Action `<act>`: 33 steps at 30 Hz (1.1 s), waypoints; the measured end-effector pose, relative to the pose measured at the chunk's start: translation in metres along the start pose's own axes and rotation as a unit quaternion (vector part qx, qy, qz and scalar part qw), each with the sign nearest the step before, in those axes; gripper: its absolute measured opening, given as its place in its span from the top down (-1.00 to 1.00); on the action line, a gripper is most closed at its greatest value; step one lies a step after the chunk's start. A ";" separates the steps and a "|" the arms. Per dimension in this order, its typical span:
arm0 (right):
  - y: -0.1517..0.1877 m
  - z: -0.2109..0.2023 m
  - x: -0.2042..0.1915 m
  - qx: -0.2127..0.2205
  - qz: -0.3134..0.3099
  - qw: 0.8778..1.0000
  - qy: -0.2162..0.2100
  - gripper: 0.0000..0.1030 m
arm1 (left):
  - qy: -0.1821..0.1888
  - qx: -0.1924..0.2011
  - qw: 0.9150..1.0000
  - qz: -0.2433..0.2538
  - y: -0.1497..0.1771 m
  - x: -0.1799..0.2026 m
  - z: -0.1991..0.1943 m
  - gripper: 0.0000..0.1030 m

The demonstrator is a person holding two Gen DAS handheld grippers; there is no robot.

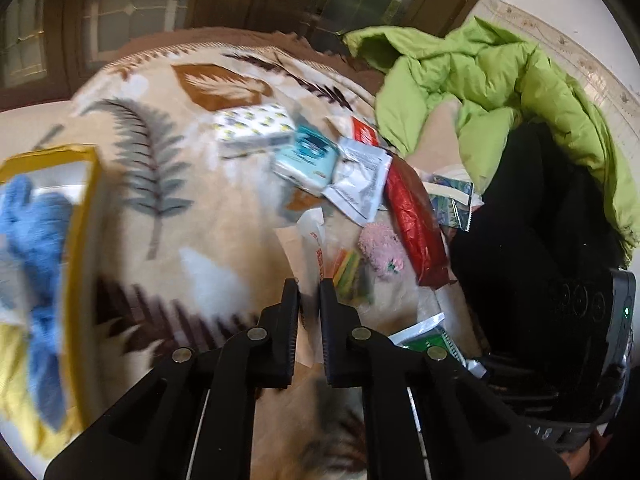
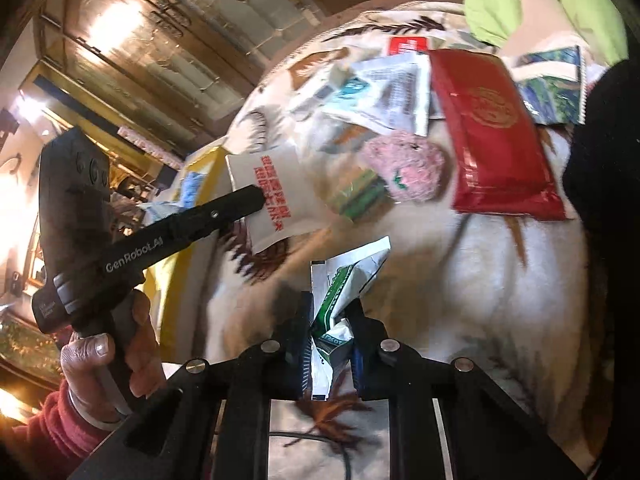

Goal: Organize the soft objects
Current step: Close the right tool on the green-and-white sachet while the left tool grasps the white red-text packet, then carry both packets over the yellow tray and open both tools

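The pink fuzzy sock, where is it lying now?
In the right wrist view the pink fuzzy sock lies on the leaf-print blanket, just left of the red packet, below the white pouch.

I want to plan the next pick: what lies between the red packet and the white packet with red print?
In the right wrist view, a pink fuzzy sock and a green striped packet lie between the red packet and the white packet.

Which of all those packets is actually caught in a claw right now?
The green-and-white packet, pinched in the right claw; the red packet and the others lie loose.
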State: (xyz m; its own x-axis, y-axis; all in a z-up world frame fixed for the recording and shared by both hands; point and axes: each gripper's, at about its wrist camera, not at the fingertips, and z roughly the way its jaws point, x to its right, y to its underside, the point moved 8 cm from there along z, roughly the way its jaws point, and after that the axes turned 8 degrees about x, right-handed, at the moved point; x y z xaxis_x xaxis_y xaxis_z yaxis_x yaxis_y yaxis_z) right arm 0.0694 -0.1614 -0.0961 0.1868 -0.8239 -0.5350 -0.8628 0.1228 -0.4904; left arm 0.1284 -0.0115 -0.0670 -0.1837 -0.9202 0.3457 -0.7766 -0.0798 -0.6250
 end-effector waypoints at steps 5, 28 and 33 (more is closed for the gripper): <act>-0.006 -0.001 -0.027 0.002 -0.001 1.000 -0.030 0.68 | -0.019 0.024 1.000 -0.006 -0.003 -0.019 -0.037 0.85; -0.001 0.129 -0.234 -0.074 -0.109 0.982 -0.139 0.68 | -0.179 0.039 0.981 -0.059 0.043 -0.182 -0.148 0.84; 0.014 0.159 -0.243 -0.090 -0.127 0.980 -0.121 0.66 | -0.187 0.025 0.980 -0.067 0.051 -0.195 -0.139 0.83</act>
State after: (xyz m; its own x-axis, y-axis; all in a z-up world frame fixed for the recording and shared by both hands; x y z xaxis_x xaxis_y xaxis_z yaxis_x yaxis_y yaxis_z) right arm 0.0865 0.1286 -0.0823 0.4932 -0.6567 -0.5705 -0.8390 -0.1859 -0.5114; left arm 0.0404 0.2175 -0.0689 0.1580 -0.9757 0.1522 -0.7463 -0.2189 -0.6285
